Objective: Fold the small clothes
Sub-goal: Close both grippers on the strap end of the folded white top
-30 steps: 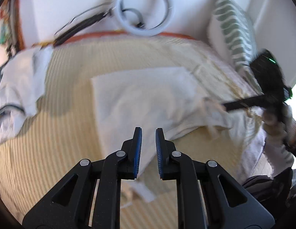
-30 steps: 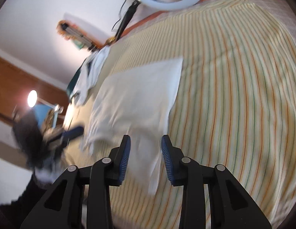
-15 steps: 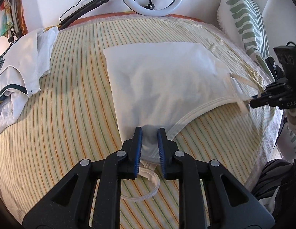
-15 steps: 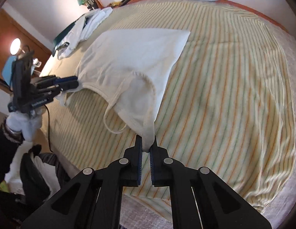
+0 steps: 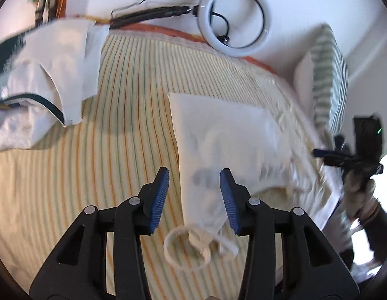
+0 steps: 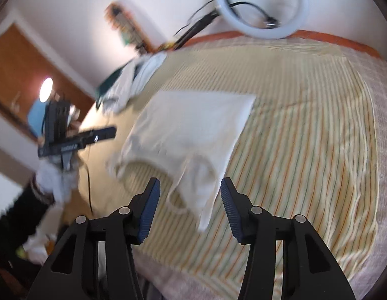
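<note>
A small white tank top lies spread on the striped bed sheet, its hem away from me and its straps toward me. My left gripper hovers over the top's near left corner. Its jaws are opening and the pads touch no cloth; a strap loop lies loose below them. My right gripper hangs above the other shoulder strap, jaws opening, with nothing pressed between them. Each gripper also shows in the other's view, the right gripper at the bed's right edge and the left gripper at its left.
A heap of white and dark-trimmed clothes lies at the bed's far left. A ring light on a stand leans at the wall. A green striped pillow stands at the far right. A gloved hand holds the left gripper.
Half a second ago both grippers were shut on the top's shoulder straps. Both have now let go and opened; the left has shifted sideways and the right has lifted, leaving the top on the sheet.
</note>
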Tool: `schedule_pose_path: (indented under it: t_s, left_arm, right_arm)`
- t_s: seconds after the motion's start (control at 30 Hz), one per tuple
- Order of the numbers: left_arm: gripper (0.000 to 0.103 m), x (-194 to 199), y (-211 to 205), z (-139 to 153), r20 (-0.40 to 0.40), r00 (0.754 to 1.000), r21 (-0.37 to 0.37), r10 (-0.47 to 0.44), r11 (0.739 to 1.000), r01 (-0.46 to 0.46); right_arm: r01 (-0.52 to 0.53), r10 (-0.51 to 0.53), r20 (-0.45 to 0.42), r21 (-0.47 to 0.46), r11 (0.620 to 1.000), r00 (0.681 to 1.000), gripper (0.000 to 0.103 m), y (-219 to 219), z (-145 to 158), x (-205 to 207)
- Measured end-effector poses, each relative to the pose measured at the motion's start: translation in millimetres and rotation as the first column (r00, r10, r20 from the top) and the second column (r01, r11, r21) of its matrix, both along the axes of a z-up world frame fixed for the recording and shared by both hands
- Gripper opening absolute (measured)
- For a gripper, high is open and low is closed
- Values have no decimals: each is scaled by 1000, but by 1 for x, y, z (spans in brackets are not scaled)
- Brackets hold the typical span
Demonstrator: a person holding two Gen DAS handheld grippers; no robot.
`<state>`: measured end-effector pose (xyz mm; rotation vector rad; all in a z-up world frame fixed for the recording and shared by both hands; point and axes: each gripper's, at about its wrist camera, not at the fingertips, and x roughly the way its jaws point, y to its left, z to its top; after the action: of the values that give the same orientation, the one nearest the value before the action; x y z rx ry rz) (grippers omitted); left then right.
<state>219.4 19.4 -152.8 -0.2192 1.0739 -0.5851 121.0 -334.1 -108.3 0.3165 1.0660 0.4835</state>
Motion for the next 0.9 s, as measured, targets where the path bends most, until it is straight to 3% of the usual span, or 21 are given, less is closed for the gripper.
schedule_pose_path:
  t_s: [0.23,0.47,0.67,0.73,0.83,0.9]
  left_arm:
    - [42,35,1,-32,-158,987,-116,38,992,-57]
    - [42,51,-13,-42,-178,984,-142,10,989,-36]
    - [42,60,-19,-46,-189,982,-186,11,981,-47]
    - [41,62,-24,-47,-183,983,-189,12,981,-48]
    - [13,62,-30,-48,-171,985,-149,24,988,-50]
    - [11,62,-32,-48,-163,986,-148,32,987,-57]
  right_arm:
    - [108,-104,-64,55,993,992,45,-11,-37,39]
    - [124,-108,-118,138,983,987,38,-18,-60,55]
    - [119,-97,-123,196,973,988,38,-7,-69,62]
    - [127,-99,-133,221,967,986,32,-5,-72,64]
    - [132,-104,-138,210,969,985,20,0,-74,66]
    - [128,-105,-129,189,974,986,13,4,-72,66]
